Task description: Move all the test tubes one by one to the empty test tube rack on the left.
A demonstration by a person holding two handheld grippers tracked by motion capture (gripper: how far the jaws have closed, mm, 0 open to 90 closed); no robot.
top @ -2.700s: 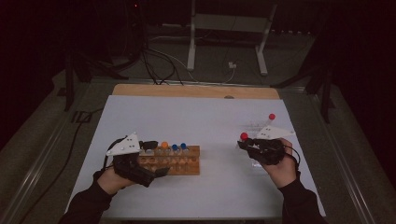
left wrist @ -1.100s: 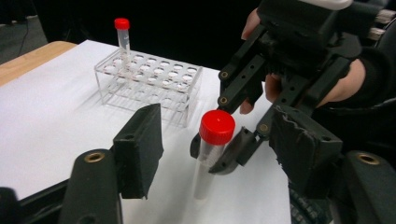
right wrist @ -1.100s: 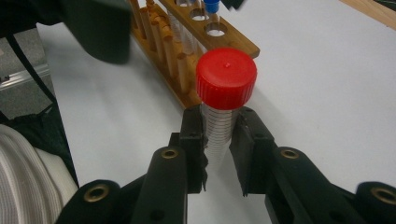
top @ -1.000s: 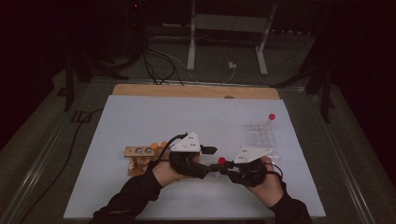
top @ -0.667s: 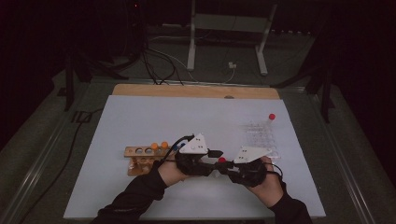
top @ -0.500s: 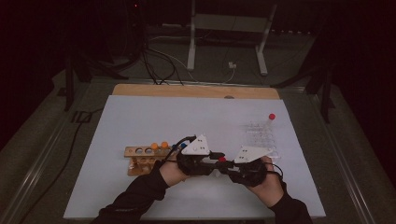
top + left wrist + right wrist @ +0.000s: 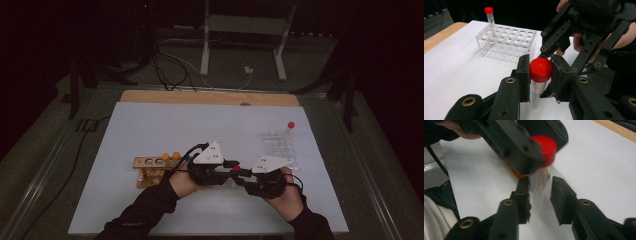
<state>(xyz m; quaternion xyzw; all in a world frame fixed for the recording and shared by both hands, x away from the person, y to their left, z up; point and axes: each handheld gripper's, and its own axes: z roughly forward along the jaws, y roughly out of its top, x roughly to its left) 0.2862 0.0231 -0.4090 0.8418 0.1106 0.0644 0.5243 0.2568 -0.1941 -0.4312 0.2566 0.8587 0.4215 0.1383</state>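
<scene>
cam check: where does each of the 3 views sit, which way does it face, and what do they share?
High view: fixed above the person's side, facing forward and down on the white table; forearms, left gripper and right gripper show.
Left gripper view: rides the left gripper, jaws clamped on the red-capped tube; faces the clear rack.
Right gripper view: rides the right gripper, jaws just loosened beside the tube body; faces the left gripper.
Shared: the red-capped tube.

Probably lab: test-tube racks (image 7: 278, 145) on white table (image 7: 150, 125), dark surroundings.
</scene>
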